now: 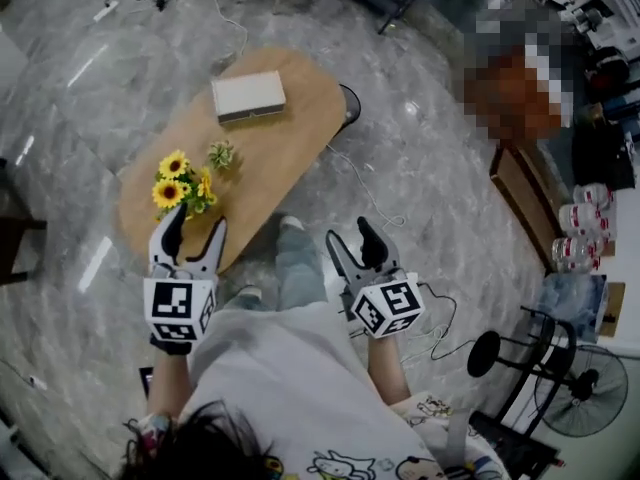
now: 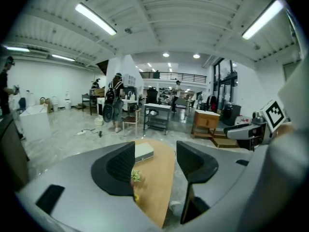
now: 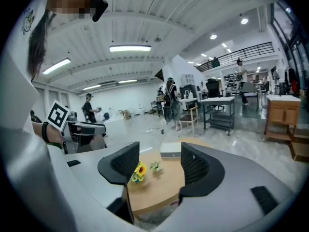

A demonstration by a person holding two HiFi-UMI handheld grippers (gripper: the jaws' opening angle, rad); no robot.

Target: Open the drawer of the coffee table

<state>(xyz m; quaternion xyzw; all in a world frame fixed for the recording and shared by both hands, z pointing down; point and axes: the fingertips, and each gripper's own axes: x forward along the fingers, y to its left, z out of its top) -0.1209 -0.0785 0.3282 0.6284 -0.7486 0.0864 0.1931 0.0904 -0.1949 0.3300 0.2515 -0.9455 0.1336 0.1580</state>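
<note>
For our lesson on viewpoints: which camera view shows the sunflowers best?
The head view: the sunflowers appear clear from above on the table. The right gripper view shows them small, beside the right claw. The left gripper view hides them almost wholly behind the left claw.

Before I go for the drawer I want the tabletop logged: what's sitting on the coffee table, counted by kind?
White flat box: 1
Sunflower bunch: 1
Small green sprig: 1
Total on the coffee table: 3

Bright ceiling strip lights — fisheye edges
</note>
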